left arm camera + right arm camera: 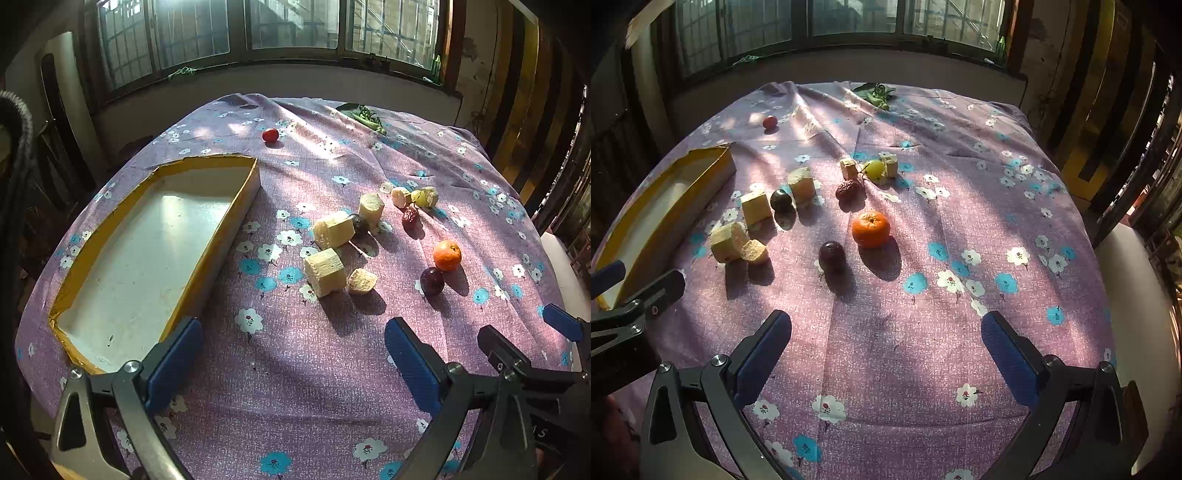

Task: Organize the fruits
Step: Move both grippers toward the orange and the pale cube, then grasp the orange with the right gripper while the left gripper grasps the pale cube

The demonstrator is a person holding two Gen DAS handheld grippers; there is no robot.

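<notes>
Left gripper [293, 363]: jaws wide apart, holding nothing, above the cloth.
Right gripper [886, 360]: jaws wide apart, holding nothing.
Tray [207, 275]: yellow-rimmed, white floor, nothing inside; left of the fruit.
Near fruit: one dark plum [832, 256] just beside one orange mandarin [871, 229].
Pale cut chunks [325, 271]: about seven, scattered mid-cloth.
Further: one red date [848, 190], one green grape [874, 168].
Farthest: one red cherry tomato [270, 135], well apart.

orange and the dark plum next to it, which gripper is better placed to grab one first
Right. The orange and plum lie just ahead of the open right gripper; for the left gripper they sit off to its right.
</notes>
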